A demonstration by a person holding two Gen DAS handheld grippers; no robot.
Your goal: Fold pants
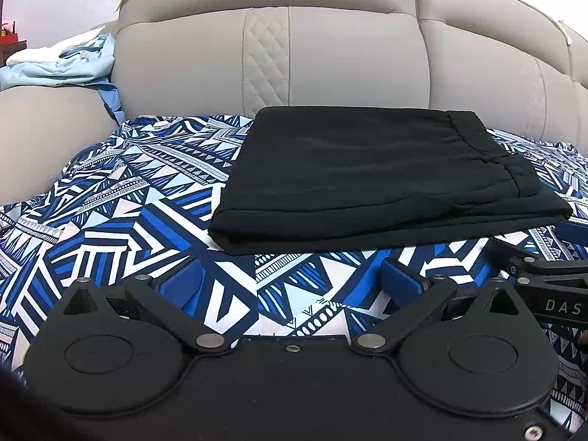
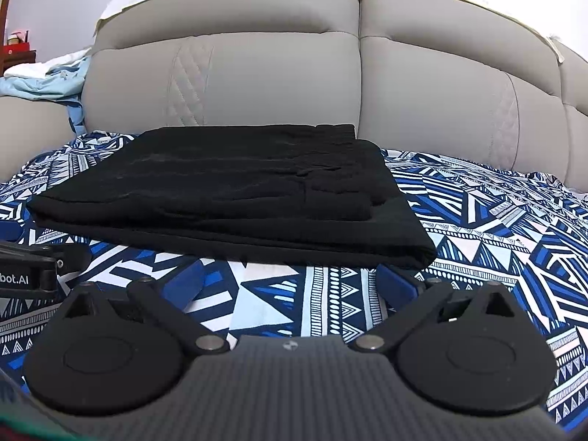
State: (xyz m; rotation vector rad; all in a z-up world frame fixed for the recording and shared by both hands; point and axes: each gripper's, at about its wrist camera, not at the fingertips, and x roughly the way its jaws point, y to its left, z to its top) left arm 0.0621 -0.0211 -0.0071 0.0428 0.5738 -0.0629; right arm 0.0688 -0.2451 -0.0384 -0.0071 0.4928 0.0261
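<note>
Matte black left gripper [image 1: 290,279] and right gripper [image 2: 288,283], blue-padded fingers spread wide and empty, hover just short of the black pants [image 1: 371,180], a soft flat folded rectangle on the geometric blue-white sheet [image 1: 121,202], before the padded grey headboard [image 1: 330,51]

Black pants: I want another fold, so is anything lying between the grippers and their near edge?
Nothing visible. Only bare patterned bedsheet lies between the open left gripper and the folded black pants, and likewise ahead of the open right gripper. Neither touches the cloth.
</note>
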